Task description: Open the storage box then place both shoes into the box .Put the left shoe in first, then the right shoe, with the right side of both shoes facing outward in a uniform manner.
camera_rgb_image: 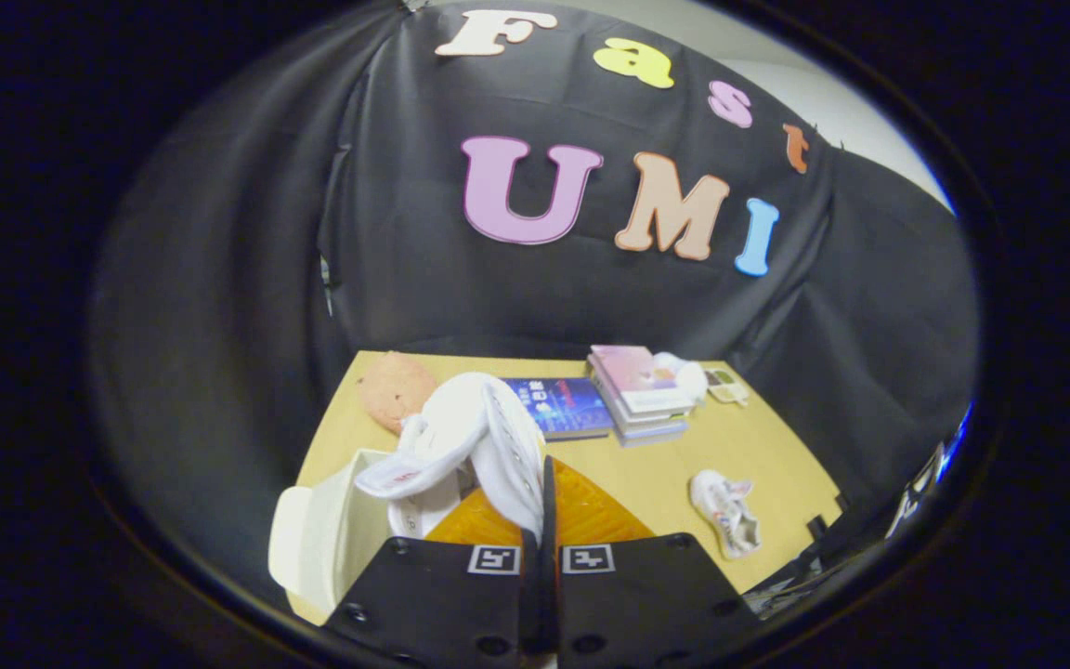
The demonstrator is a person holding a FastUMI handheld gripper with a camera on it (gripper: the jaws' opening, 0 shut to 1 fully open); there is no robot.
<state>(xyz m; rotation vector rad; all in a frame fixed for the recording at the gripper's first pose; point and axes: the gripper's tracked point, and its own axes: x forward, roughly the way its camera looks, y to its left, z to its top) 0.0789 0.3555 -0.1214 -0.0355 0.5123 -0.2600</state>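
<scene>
My gripper [541,520] is shut on a white shoe [475,437], its two black fingers [498,595] pressed together on the shoe's edge. The shoe hangs tilted, just ahead of the fingers and above the open white storage box [331,534], which sits at the table's near left corner. An orange ribbed surface [591,516] shows right behind the fingers, beside the box. The second white shoe [726,511] lies on its side on the tan table [646,465], to the right of the fingers.
At the back of the table lie a blue book [561,404], a stack of pink and white books [639,390] with a white object [684,372] on it, a small card [728,386], and a round orange plush [393,390].
</scene>
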